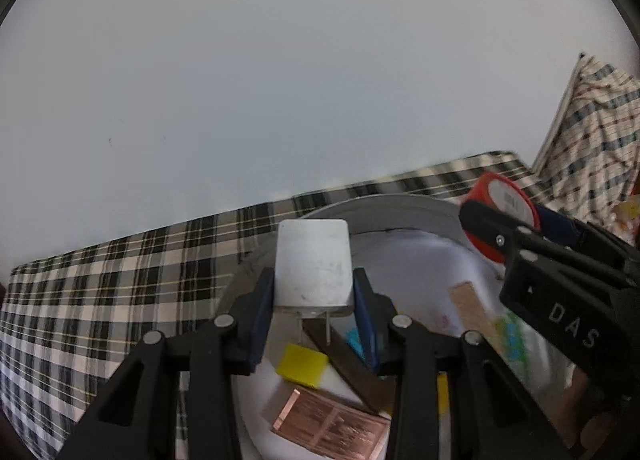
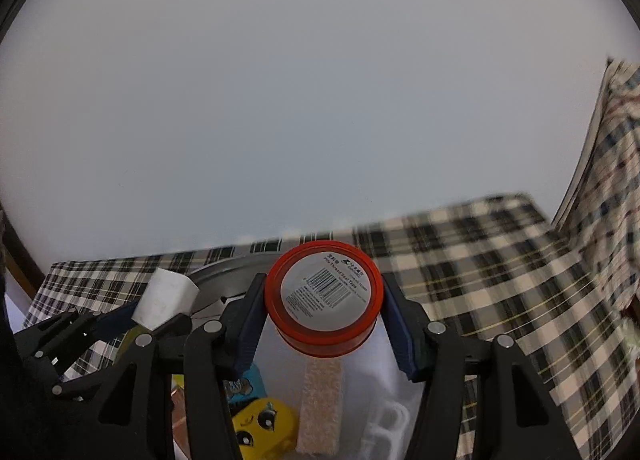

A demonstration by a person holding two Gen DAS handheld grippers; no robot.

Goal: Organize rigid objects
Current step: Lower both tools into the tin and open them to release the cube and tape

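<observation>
My left gripper (image 1: 314,284) is shut on a white plug adapter (image 1: 312,260), its two metal prongs pointing down. It hangs above a round white tub (image 1: 384,206) on a checked cloth. In the right wrist view, my right gripper (image 2: 324,302) is shut on a red round thread-seal tape case (image 2: 324,294) with a barcode label on its face. That tape case (image 1: 502,204) and the right gripper (image 1: 516,222) also show at the right of the left wrist view. The left gripper (image 2: 158,312) with the adapter (image 2: 166,296) shows at the left of the right wrist view.
Inside the tub lie a yellow block (image 1: 302,370), a copper-clad board (image 1: 332,426), a dark strip (image 1: 348,366), a tan strip (image 2: 322,408) and a yellow toy with a face (image 2: 260,426). A checked cloth (image 1: 100,292) covers the surface; a plain wall stands behind; more checked fabric (image 2: 612,180) rises at right.
</observation>
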